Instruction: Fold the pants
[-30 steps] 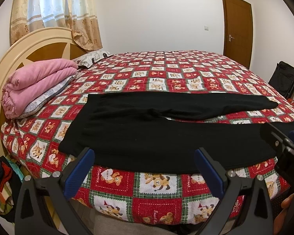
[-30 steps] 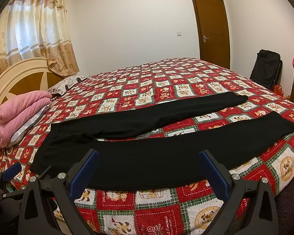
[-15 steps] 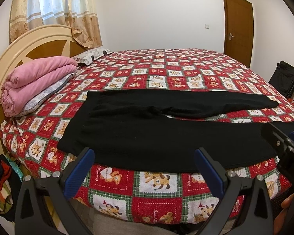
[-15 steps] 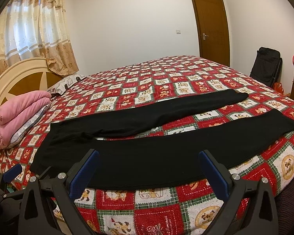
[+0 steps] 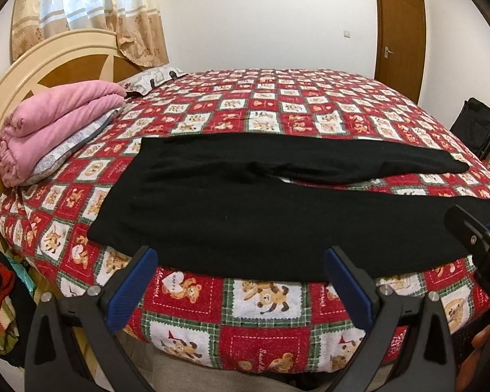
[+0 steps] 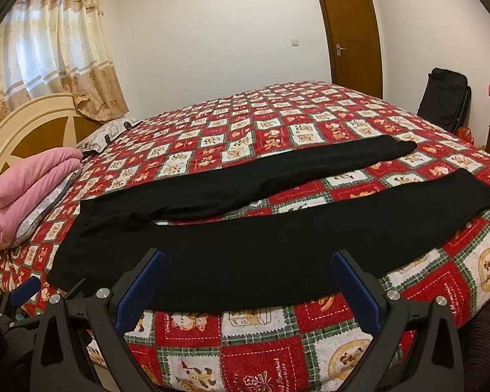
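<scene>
Black pants [image 5: 251, 215] lie flat across the near side of the bed, waist to the left, both legs spread apart and running right; they also show in the right wrist view [image 6: 245, 245]. My left gripper [image 5: 241, 281] is open and empty, at the bed's near edge just short of the near leg's hem side. My right gripper [image 6: 248, 284] is open and empty, also at the near edge, further right along the near leg. The right gripper shows at the right edge of the left wrist view [image 5: 473, 238].
The bed has a red patchwork bear cover [image 5: 277, 114]. A folded pink blanket [image 5: 55, 124] and a pillow [image 5: 153, 76] lie by the headboard [image 5: 49, 55] on the left. A black bag [image 6: 444, 101] and brown door [image 6: 352, 32] stand far right. Clothes [image 5: 0, 300] pile at the left.
Both grippers have dropped slightly and edged closer to the bed's near edge. The pants have not moved.
</scene>
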